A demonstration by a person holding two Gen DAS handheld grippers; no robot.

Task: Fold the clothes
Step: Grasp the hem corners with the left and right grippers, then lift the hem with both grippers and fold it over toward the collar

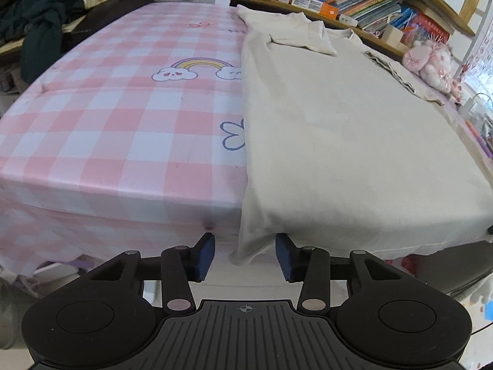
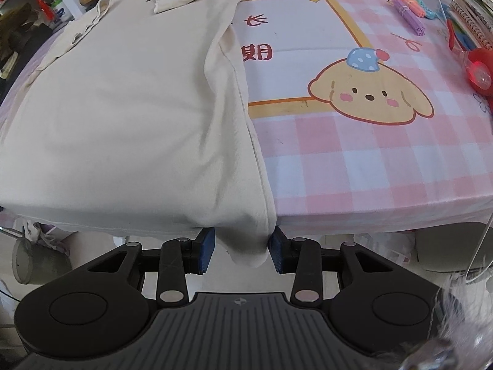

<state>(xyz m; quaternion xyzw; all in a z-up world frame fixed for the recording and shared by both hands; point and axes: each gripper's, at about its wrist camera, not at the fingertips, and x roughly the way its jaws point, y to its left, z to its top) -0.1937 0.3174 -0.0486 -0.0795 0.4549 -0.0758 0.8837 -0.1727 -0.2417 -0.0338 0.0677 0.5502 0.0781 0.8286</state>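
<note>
My left gripper (image 1: 245,257) stands parted at the desk's (image 1: 92,141) near edge, the shirt's (image 1: 339,129) hanging corner between the pads, untouched. My right gripper (image 2: 241,249) brackets the shirt's (image 2: 123,108) other drooping corner; whether the pads press it I cannot tell. The shirt lies flat on the checked desk (image 2: 385,160), sleeves folded in.
</note>
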